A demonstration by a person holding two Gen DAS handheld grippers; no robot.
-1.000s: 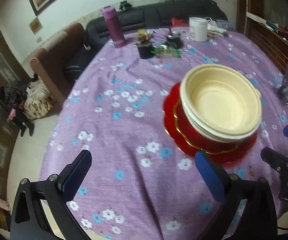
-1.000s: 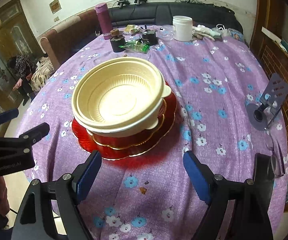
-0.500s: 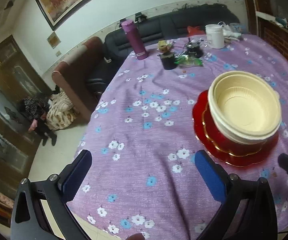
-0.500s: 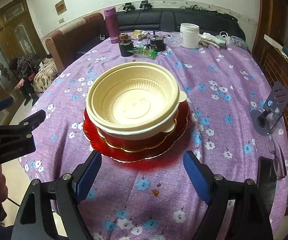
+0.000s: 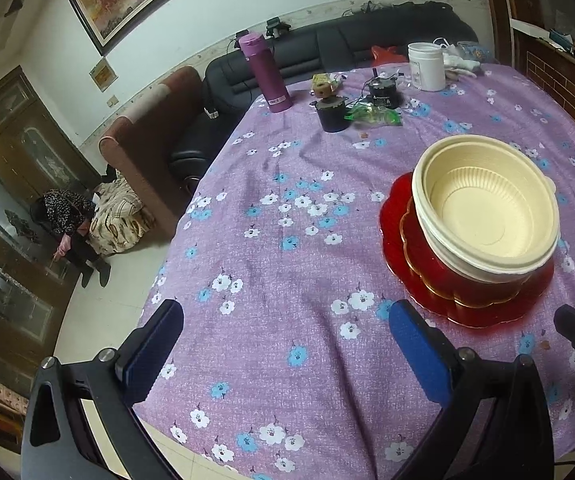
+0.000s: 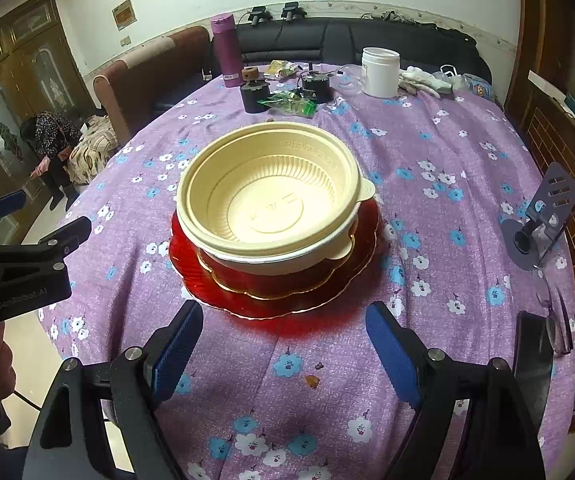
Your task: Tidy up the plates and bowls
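Two nested cream plastic bowls [image 6: 271,196] sit in a red bowl with a gold rim [image 6: 287,284], which stands on a red plate [image 6: 339,296] on the purple flowered tablecloth. The stack also shows in the left wrist view, cream bowls [image 5: 487,204] on the red plate [image 5: 395,216]. My right gripper [image 6: 283,344] is open and empty, just in front of the stack. My left gripper [image 5: 283,340] is open and empty, to the left of the stack near the table's front edge.
At the far side stand a purple flask [image 6: 225,50], a white jar [image 6: 379,72], a black cup [image 6: 254,96], a green packet [image 6: 289,104] and gloves [image 6: 423,80]. A phone stand [image 6: 543,220] and glasses [image 6: 559,320] lie at the right. A sofa [image 5: 147,152] stands beyond the table.
Both grippers have drawn back and risen from the stack, so it looks smaller and farther. The left view has swung left, showing more of the room. The stack has not moved.
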